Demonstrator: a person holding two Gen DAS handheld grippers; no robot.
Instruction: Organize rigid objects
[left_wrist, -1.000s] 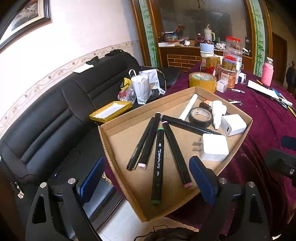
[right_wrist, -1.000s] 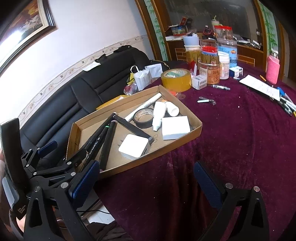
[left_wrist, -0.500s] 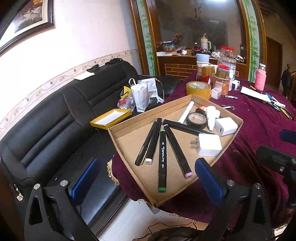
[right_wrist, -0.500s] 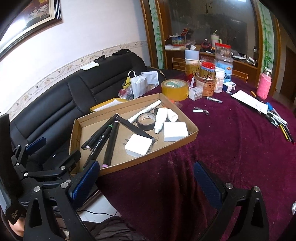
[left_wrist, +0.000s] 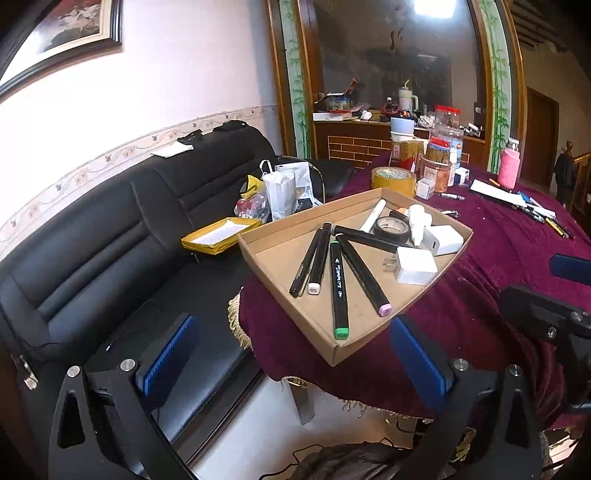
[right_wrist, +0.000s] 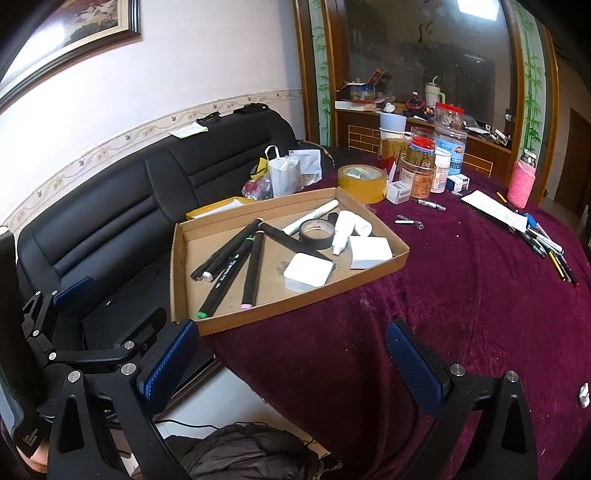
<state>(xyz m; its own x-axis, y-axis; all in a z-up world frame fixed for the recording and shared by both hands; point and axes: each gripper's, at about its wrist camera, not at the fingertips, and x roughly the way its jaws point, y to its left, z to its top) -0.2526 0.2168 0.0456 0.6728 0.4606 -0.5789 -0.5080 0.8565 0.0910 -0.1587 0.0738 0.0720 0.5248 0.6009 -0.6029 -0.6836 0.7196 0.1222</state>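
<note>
Here I take the cardboard tray (left_wrist: 266, 254) as my landmark; it sits at the edge of the table with the purple cloth (right_wrist: 461, 295), one corner over the edge. Inside it lie the black markers (left_wrist: 339, 284), side by side in the near part. Beyond them are two white chargers (left_wrist: 415, 266), a roll of black tape (left_wrist: 391, 229) and a white tube (left_wrist: 417, 225). Behind the tray stands a roll of yellow tape (right_wrist: 362, 182). My left gripper (left_wrist: 291, 358) hangs in front of the tray's near corner, jaws spread wide after opening just now, nothing between them. My right gripper (right_wrist: 291, 356) is also released and empty, below the tray's near wall.
</note>
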